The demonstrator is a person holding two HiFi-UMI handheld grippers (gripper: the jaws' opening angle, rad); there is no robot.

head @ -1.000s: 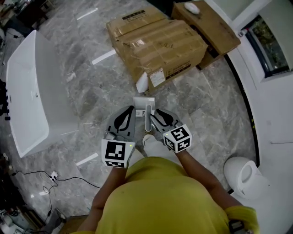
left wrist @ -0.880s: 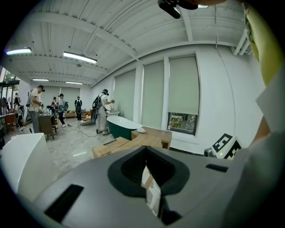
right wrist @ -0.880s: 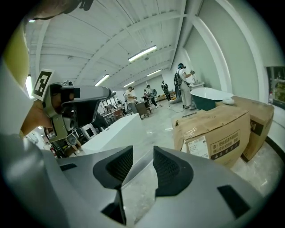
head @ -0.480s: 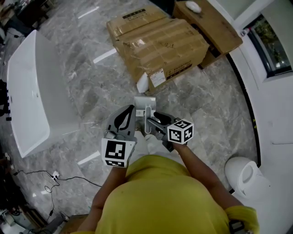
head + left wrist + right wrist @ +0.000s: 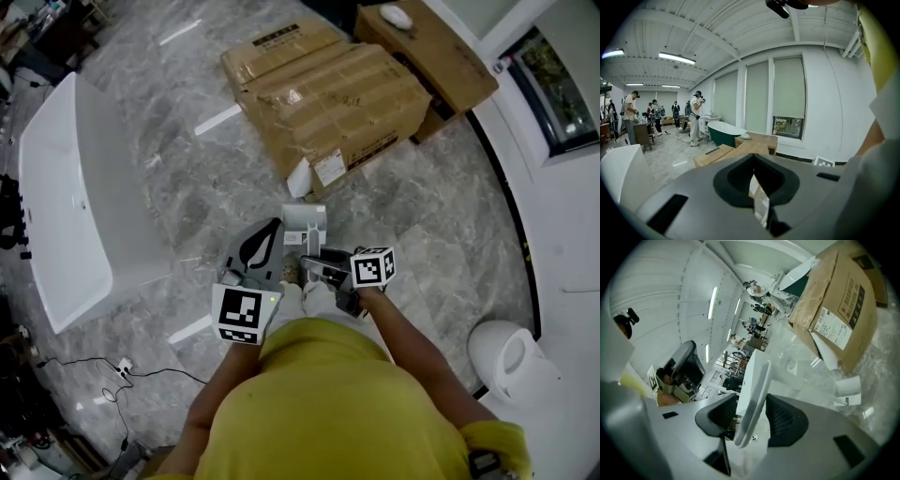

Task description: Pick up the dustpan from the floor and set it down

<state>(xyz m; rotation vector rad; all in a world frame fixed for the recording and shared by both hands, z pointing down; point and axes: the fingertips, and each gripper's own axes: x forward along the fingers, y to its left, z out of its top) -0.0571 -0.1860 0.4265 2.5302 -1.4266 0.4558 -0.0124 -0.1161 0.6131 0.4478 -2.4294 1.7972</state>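
Observation:
The white dustpan (image 5: 305,223) rests on the grey marble floor just ahead of me, its long handle (image 5: 307,246) running back toward my right gripper (image 5: 315,262). In the right gripper view the handle (image 5: 754,390) stands between the two dark pads of the right gripper (image 5: 752,416); floor shows between the handle and one pad, so the jaws stand open around it. My left gripper (image 5: 265,234) hangs just left of the dustpan, apart from it. The left gripper (image 5: 754,161) has its tips together and nothing held.
Large cardboard boxes (image 5: 328,94) lie right beyond the dustpan, with a white sheet (image 5: 300,178) leaning on them. A white bathtub (image 5: 61,197) stands at the left and a toilet (image 5: 511,361) at the lower right. A cable and socket (image 5: 122,366) trail at the lower left.
My right gripper has rolled, so its marker cube now faces up, and it has sunk a little. Its jaws have widened around the dustpan handle. The left gripper has barely moved.

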